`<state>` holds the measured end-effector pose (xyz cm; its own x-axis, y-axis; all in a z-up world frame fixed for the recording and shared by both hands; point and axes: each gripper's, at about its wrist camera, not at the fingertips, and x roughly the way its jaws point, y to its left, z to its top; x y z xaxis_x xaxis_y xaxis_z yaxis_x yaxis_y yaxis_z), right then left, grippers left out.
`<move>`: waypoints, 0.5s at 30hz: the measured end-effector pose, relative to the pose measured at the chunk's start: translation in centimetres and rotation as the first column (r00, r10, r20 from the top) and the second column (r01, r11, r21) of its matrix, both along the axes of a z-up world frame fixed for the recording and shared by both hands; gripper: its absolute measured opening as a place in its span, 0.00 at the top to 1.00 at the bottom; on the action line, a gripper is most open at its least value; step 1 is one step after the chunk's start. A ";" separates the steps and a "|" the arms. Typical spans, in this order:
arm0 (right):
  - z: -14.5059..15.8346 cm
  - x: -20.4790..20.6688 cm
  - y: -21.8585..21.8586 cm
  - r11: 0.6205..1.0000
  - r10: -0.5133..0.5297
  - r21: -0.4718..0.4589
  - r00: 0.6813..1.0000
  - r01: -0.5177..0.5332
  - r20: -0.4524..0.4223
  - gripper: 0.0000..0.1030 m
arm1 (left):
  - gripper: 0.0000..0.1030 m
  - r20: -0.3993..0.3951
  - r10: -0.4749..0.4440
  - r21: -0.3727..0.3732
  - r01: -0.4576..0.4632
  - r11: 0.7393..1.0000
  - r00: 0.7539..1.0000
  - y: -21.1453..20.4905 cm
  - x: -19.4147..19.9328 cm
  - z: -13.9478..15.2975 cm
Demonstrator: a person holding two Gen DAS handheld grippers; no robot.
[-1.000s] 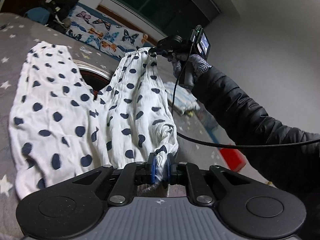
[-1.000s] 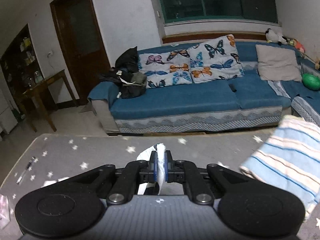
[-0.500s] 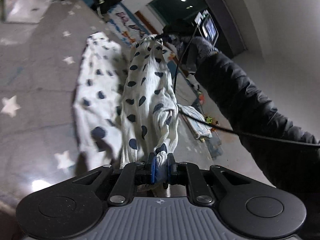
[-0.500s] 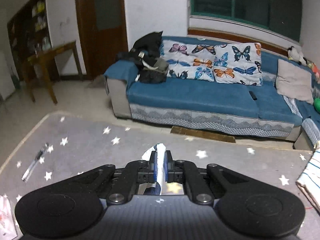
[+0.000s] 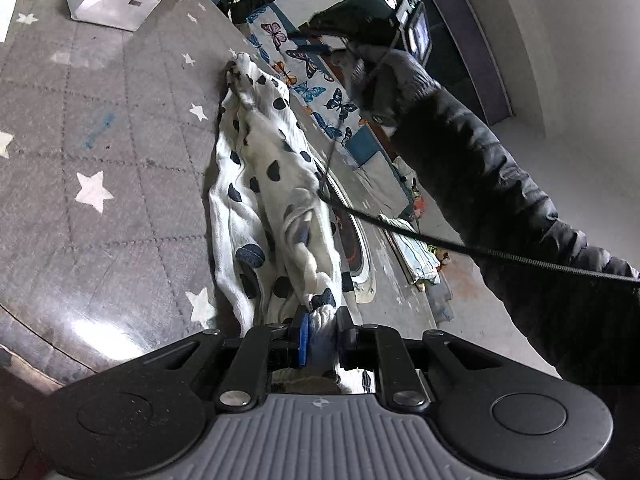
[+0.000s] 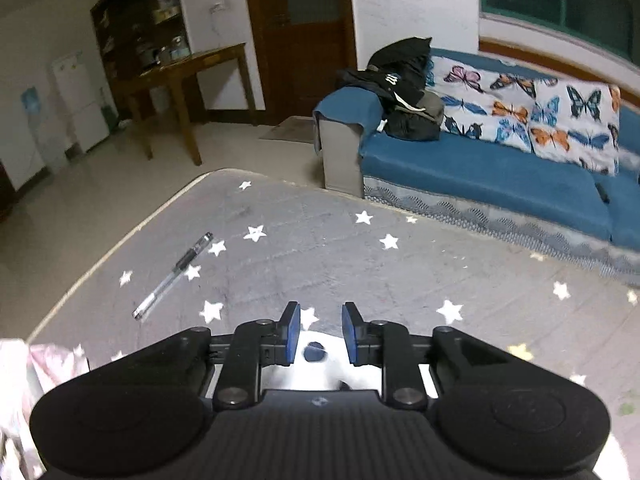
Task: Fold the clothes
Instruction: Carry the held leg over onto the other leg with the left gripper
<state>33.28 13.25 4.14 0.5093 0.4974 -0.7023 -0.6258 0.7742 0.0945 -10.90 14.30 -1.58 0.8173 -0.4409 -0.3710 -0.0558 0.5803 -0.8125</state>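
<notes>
The grey star-printed quilted counter [image 5: 120,168] is seen carrying the work, its broad flat top evidently chosen as the surface on which folds can be laid. Along it the white dark-spotted cotton garment [image 5: 272,184] is stretched in a long, narrow, doubled strip, with its far end resting on the counter top and its near end raised, so that a lengthwise fold appears to be laid down. In the left wrist view the left tool [image 5: 320,338] is seen clamped on a bunched corner of the garment, presumably so that the cloth is kept taut while the fold settles. In the right wrist view the right tool [image 6: 319,334] is shown with its blue pads apart and nothing pinched between them; a spotted white patch of the garment lies just below the gap, which suggests that this end is meant to rest there. A clear plastic pen [image 6: 174,276] lies well apart, left of the right tool.
</notes>
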 end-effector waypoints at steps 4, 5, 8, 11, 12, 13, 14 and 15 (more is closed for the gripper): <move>-0.2 -0.6 -2.2 0.996 0.033 -0.085 0.999 -0.031 0.026 0.72 | 0.82 0.010 0.007 0.027 -0.007 1.000 1.000 -0.1 -0.4 0.4; -0.7 -0.7 -3.0 0.993 0.041 -0.108 0.999 -0.038 0.026 0.70 | 0.79 0.012 0.009 0.033 -0.009 0.999 1.000 -0.1 -0.5 0.5; -2.4 -1.5 -5.4 0.987 0.045 -0.153 0.999 -0.044 0.004 0.65 | 0.73 0.018 0.014 0.054 -0.015 0.998 1.000 -0.3 -0.8 0.9; -3.8 -2.6 -8.0 0.981 0.069 -0.180 0.997 -0.072 -0.024 0.63 | 0.62 0.013 0.029 0.082 -0.030 0.996 0.999 -0.6 -1.1 1.3; -4.1 -3.3 -8.7 0.980 0.078 -0.181 0.997 -0.081 -0.024 0.63 | 0.61 0.013 0.035 0.090 -0.036 0.995 0.999 -0.7 -1.3 1.5; -4.4 -4.0 -9.5 0.979 0.086 -0.182 0.996 -0.089 -0.025 0.62 | 0.61 0.017 0.039 0.099 -0.040 0.994 0.999 -0.8 -1.5 1.8; -4.7 -4.9 -10.7 0.980 0.096 -0.171 0.995 -0.100 -0.035 0.62 | 0.61 0.023 0.041 0.107 -0.043 0.993 0.999 -1.0 -1.6 2.1; -4.9 -5.9 -11.8 0.981 0.105 -0.158 0.993 -0.111 -0.045 0.62 | 0.61 0.028 0.043 0.115 -0.046 0.992 0.999 -1.2 -1.7 2.3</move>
